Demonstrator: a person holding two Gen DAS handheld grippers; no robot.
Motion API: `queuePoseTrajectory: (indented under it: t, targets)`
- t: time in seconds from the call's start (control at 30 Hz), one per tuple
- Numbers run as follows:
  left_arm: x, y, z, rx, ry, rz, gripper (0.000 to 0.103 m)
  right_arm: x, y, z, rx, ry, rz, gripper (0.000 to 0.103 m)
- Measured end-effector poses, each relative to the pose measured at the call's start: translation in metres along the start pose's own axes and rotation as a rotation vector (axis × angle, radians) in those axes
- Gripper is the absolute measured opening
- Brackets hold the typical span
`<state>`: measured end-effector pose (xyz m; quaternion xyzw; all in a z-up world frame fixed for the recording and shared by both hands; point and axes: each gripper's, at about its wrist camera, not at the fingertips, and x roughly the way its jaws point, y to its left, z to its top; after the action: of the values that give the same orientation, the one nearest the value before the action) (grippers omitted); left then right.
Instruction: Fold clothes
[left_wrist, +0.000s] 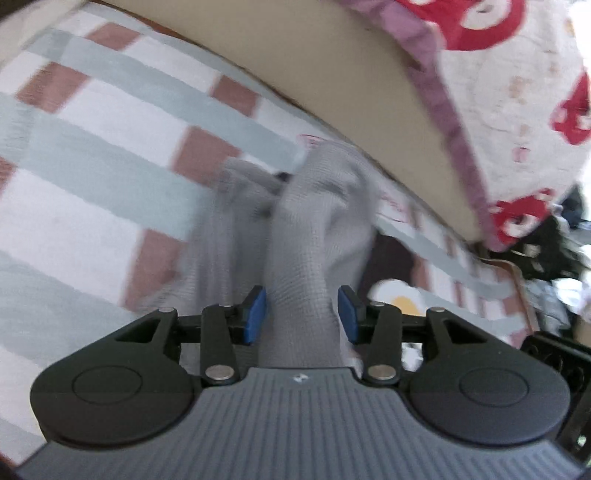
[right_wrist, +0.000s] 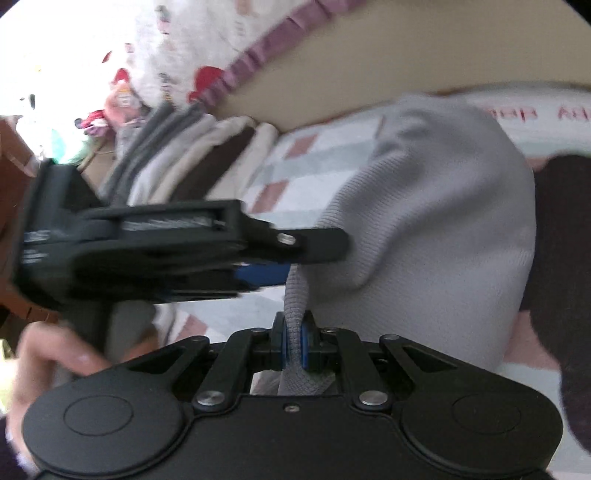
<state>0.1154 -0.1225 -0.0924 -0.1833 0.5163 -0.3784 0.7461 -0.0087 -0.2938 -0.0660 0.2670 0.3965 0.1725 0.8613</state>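
Bunching into ribbed folds, grey knit garment (right_wrist: 443, 221) pinched in right gripper (right_wrist: 294, 345).

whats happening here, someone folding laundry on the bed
Yes. A person works two handheld grippers on a grey knit garment over a checked bedspread. The right gripper has its jaws clamped on a bunched edge. The left gripper has jaws standing apart around another fold. Folded clothes are lined up behind.

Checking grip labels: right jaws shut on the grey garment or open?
Shut on it. The right gripper has both blue pads pinching a bunched strip of the grey garment.
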Motion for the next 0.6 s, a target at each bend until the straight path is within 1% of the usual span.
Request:
queuePoseTrajectory:
  t: [0.07,0.1,0.13,0.17,0.2,0.23,0.27,0.3,0.33,0.37,0.4,0.43,0.47,0.53,0.6]
  targets:
    - [0.000,-0.004,0.000,0.023,0.003,-0.034,0.039,-0.011,0.004,0.002,-0.032,0.012,0.009,0.010]
    - [0.002,-0.002,-0.001,0.030,0.000,-0.006,0.034,-0.016,0.005,0.004,-0.052,0.021,0.010,0.010]
    - [0.005,0.000,-0.002,0.037,-0.003,0.029,0.017,-0.018,0.005,0.005,-0.066,0.025,0.011,0.011]
    - [0.008,0.002,-0.003,0.043,-0.007,0.064,0.011,-0.014,0.004,0.006,-0.062,0.023,0.018,0.014]
    - [0.010,0.004,-0.003,0.050,-0.011,0.100,0.010,-0.011,0.000,0.005,-0.034,0.031,0.026,0.015]
    - [0.015,0.007,-0.006,0.074,0.001,0.180,0.009,-0.007,-0.003,0.003,-0.001,0.042,0.034,0.016]
    - [0.019,0.008,-0.008,0.091,0.012,0.233,0.009,-0.004,-0.007,0.001,0.032,0.053,0.041,0.017]
    - [0.020,0.011,-0.011,0.090,0.014,0.247,0.008,-0.001,-0.011,-0.001,0.065,0.064,0.049,0.017]
    - [0.019,0.016,-0.013,0.075,0.007,0.232,0.008,0.002,-0.014,-0.003,0.098,0.075,0.057,0.017]
    - [0.017,0.020,-0.014,0.051,-0.002,0.209,0.008,-0.004,-0.013,-0.007,0.077,0.066,0.019,0.017]
    - [0.015,0.024,-0.014,0.026,-0.011,0.185,0.008,-0.014,-0.010,-0.010,0.042,0.052,-0.030,0.027]
    - [0.015,0.027,-0.013,0.006,-0.012,0.172,0.008,-0.024,-0.007,-0.014,0.007,0.038,-0.080,0.042]
    - [0.016,0.029,-0.011,0.001,-0.009,0.169,0.008,-0.033,-0.004,-0.017,-0.029,0.023,-0.129,0.046]
    - [0.019,0.030,-0.009,0.008,0.003,0.169,0.008,-0.042,0.006,-0.029,-0.136,0.012,-0.241,0.046]
    - [0.021,0.029,-0.007,0.026,0.015,0.173,0.008,-0.043,0.009,-0.043,-0.193,0.023,-0.306,0.046]
